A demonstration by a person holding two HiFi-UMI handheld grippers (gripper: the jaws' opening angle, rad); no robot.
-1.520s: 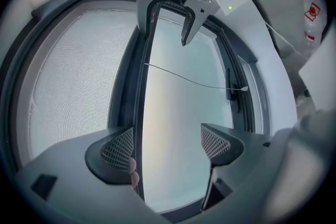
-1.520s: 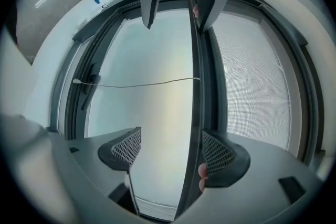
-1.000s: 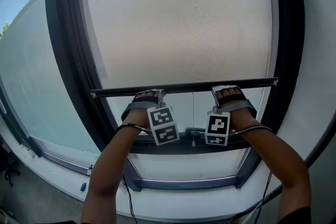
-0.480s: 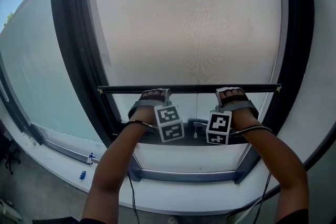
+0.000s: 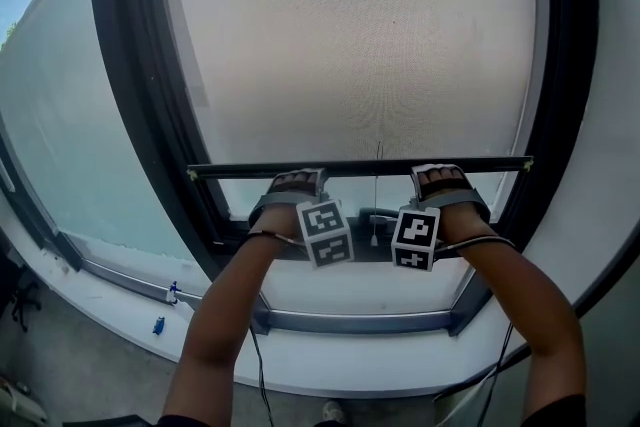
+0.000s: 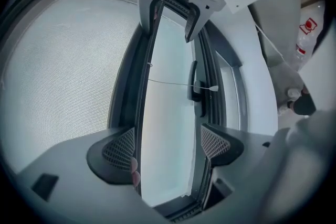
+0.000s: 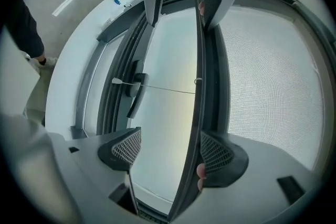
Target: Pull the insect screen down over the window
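The insect screen [image 5: 360, 45] of grey mesh covers most of the window. Its dark bottom bar [image 5: 360, 167] hangs level a little above the lower window frame [image 5: 360, 320]. Both grippers sit just under the bar, with their marker cubes facing me. My left gripper [image 6: 166, 144] is open, and the bar [image 6: 144, 92] runs along its left pad [image 6: 118, 147]. My right gripper [image 7: 170, 150] is open too, with the bar [image 7: 198, 76] beside its right pad [image 7: 216, 153]. A person's fingertips rest on the bar by each pad. A thin pull cord [image 5: 376, 205] hangs from the bar's middle.
A dark window handle [image 6: 195, 93] sits on the lower sash behind the cord's white toggle [image 6: 215, 89]. The white sill [image 5: 130, 310] carries two small blue items [image 5: 160, 325]. Cables trail from both wrists. A shoe [image 7: 39, 63] stands on the floor below.
The bottom bar has come down a little toward the lower frame with both grippers under it, and more mesh shows above it. The bar now hangs level.
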